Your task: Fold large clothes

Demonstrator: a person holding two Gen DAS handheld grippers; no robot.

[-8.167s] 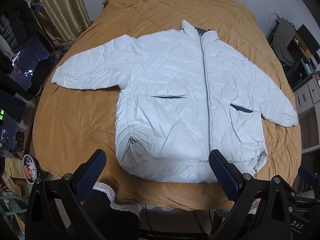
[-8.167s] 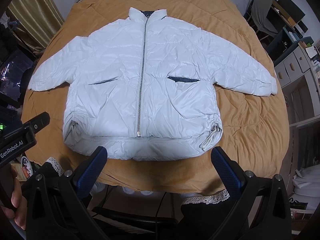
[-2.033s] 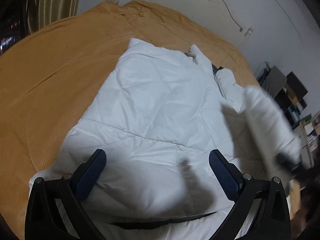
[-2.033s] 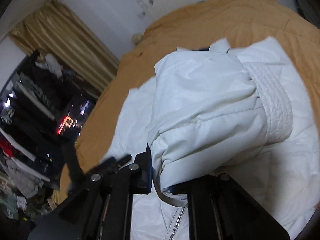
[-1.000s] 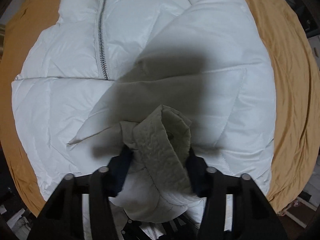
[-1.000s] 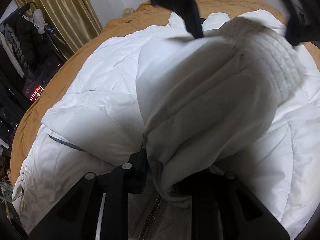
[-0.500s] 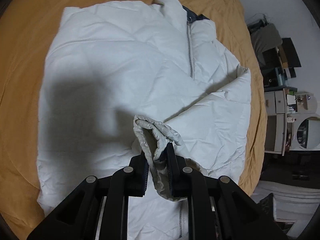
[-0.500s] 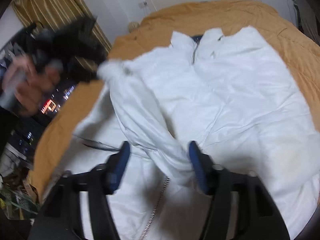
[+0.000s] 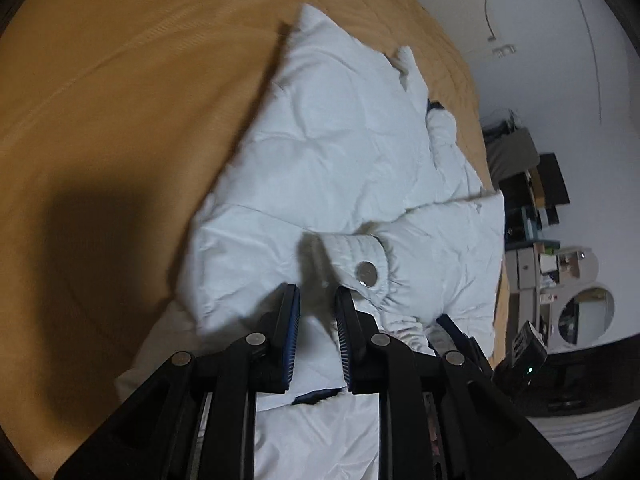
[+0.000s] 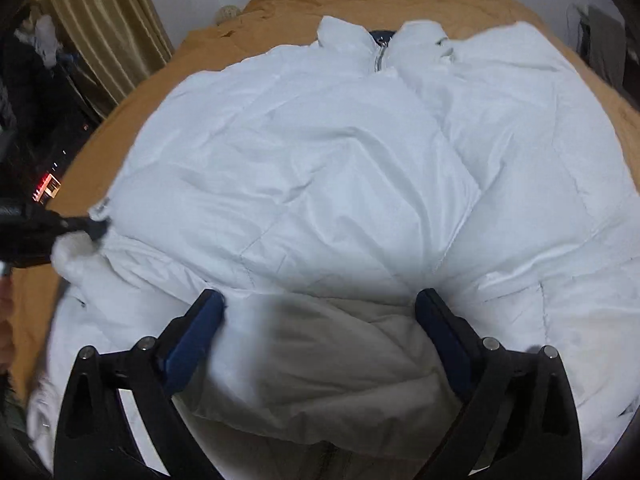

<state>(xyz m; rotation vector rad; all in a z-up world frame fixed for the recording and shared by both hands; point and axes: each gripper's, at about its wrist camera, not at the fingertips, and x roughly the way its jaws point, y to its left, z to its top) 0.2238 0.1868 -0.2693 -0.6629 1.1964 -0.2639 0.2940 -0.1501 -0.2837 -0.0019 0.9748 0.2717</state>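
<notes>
A white puffer jacket (image 10: 328, 168) lies on the orange bedspread (image 9: 120, 80), both sleeves folded across its front. In the left wrist view the jacket (image 9: 340, 152) shows with a sleeve cuff (image 9: 360, 260) bearing a round silver snap lying on the body. My left gripper (image 9: 316, 300) hovers just short of that cuff, jaws a little apart and empty. My right gripper (image 10: 320, 300) is wide open above the lower front of the jacket, holding nothing. The left gripper (image 10: 84, 226) also shows at the left edge of the right wrist view, by the jacket's side.
Gold curtains (image 10: 104, 20) and dark clutter stand to the left of the bed. A dresser with a round mirror (image 9: 584, 312) and a desk stand on the right. The white wall is behind the headboard.
Half a second ago my left gripper was shut on the sleeve cuff; it has let go, and the cuff now lies on the jacket. My right gripper moved lower and closer over the jacket.
</notes>
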